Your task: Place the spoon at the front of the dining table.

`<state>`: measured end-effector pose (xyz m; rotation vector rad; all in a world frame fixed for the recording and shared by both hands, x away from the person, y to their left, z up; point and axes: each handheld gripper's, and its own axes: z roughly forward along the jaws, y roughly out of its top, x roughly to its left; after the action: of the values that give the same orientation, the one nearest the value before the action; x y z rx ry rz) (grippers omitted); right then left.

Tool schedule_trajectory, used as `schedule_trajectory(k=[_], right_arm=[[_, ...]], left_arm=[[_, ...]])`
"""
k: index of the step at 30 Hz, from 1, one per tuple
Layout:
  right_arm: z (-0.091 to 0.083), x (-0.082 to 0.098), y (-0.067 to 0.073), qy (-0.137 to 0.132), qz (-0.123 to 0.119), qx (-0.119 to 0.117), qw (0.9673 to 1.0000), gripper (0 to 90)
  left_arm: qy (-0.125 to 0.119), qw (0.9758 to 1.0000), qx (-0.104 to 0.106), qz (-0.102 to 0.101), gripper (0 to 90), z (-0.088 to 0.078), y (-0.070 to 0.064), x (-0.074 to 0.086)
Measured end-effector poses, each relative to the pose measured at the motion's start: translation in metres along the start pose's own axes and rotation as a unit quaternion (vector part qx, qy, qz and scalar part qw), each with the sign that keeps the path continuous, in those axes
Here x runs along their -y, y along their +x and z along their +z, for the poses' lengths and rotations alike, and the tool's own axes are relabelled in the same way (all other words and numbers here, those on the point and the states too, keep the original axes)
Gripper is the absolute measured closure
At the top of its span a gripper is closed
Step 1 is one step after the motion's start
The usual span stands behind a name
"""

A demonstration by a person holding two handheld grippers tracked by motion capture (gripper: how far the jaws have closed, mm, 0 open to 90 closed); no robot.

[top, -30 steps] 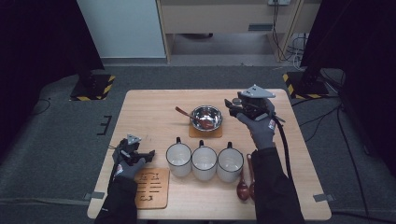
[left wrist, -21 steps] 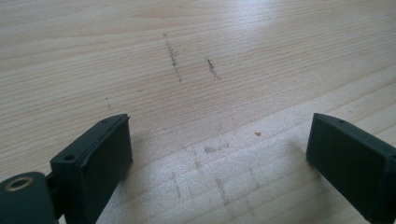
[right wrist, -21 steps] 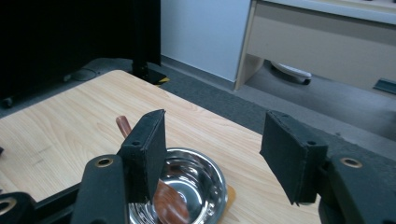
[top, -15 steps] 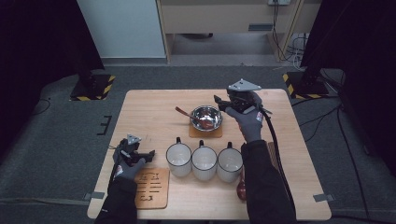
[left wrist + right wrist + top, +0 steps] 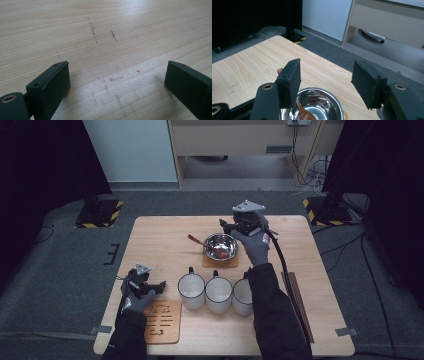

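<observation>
Your left gripper rests low on the wooden table at its near left corner, jaws spread wide with nothing between them, just beside the slotted wooden coaster. To the right stand three white mugs in a row. Beyond them, your right gripper hovers over the steel bowl with its wooden spoon, jaws apart and empty.

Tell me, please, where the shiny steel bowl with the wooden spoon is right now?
In the high view, the shiny steel bowl sits on a square cork mat right of the table's centre, behind the three white mugs, with the right gripper just above its far rim.
</observation>
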<state>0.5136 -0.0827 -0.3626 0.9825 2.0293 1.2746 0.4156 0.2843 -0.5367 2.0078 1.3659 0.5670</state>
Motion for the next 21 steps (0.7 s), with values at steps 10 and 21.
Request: schedule_trajectory(k=[10, 21], right_arm=[[0.022, -0.004, 0.011, 0.013, -0.002, -0.011, 0.9999, 40.1], [0.041, 0.003, 0.009, 0.023, 0.004, -0.015, 0.9996, 41.3]], left_arm=[[0.0, 1.0, 0.0, -0.001, 4.7, 0.0, 0.0, 0.0], [0.001, 1.0, 0.0, -0.001, 4.5, 0.0, 0.0, 0.0]])
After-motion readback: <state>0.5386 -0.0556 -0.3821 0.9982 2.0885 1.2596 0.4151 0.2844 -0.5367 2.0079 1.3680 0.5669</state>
